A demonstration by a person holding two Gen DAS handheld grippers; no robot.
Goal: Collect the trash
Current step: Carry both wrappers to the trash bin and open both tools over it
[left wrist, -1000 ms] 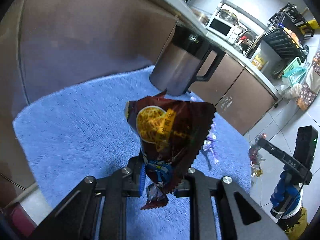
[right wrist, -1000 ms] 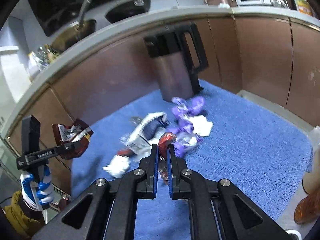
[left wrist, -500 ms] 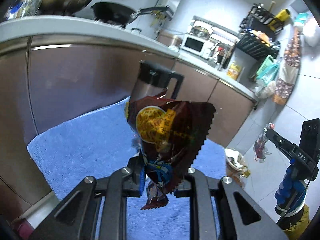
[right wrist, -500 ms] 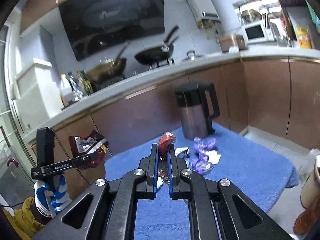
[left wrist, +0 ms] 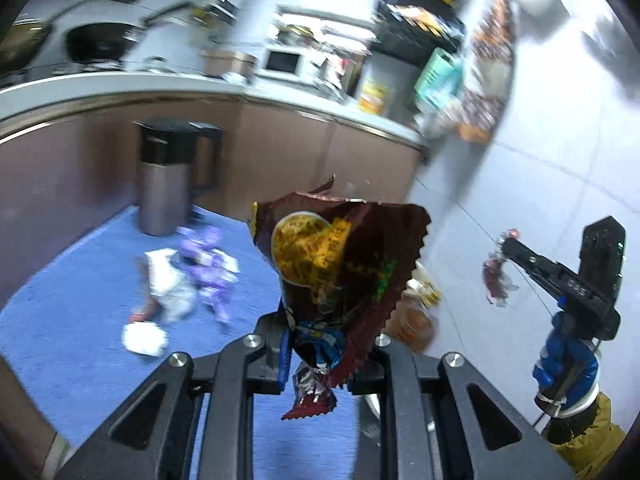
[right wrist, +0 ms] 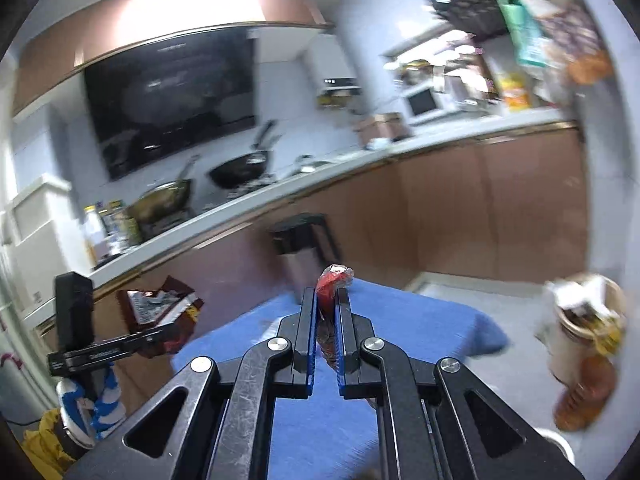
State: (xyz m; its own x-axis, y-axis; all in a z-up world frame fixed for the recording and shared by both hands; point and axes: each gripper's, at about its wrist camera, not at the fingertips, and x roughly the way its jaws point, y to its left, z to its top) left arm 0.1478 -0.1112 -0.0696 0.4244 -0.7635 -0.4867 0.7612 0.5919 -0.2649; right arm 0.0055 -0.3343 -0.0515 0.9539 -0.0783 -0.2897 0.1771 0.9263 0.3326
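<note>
My left gripper (left wrist: pixel 324 346) is shut on a dark brown snack packet (left wrist: pixel 336 264) with a yellow bowl picture, held up in the air. My right gripper (right wrist: pixel 326 300) is shut on a small red candy wrapper (right wrist: pixel 332 278). Each gripper shows in the other's view: the right gripper (left wrist: pixel 506 250) with its wrapper (left wrist: pixel 496 280) hanging, the left gripper (right wrist: pixel 160 334) with the brown packet (right wrist: pixel 160 308). More trash lies on the blue rug (left wrist: pixel 72 304): purple wrappers (left wrist: pixel 206 264) and white crumpled paper (left wrist: pixel 144 338). A full waste bin (right wrist: pixel 584 320) stands on the tiled floor at right.
A steel bin with a black lid (left wrist: pixel 168 176) stands on the rug against the brown cabinets (right wrist: pixel 460 208). The counter (left wrist: pixel 120 84) carries pans and a microwave (left wrist: pixel 282 62). White tiled floor (left wrist: pixel 520 184) stretches to the right. A person's gloved hand (left wrist: pixel 566 364) holds the right gripper.
Both grippers have risen and swung right, away from the rug, still shut on their trash. The counter top, wall and waste bin have come into view.
</note>
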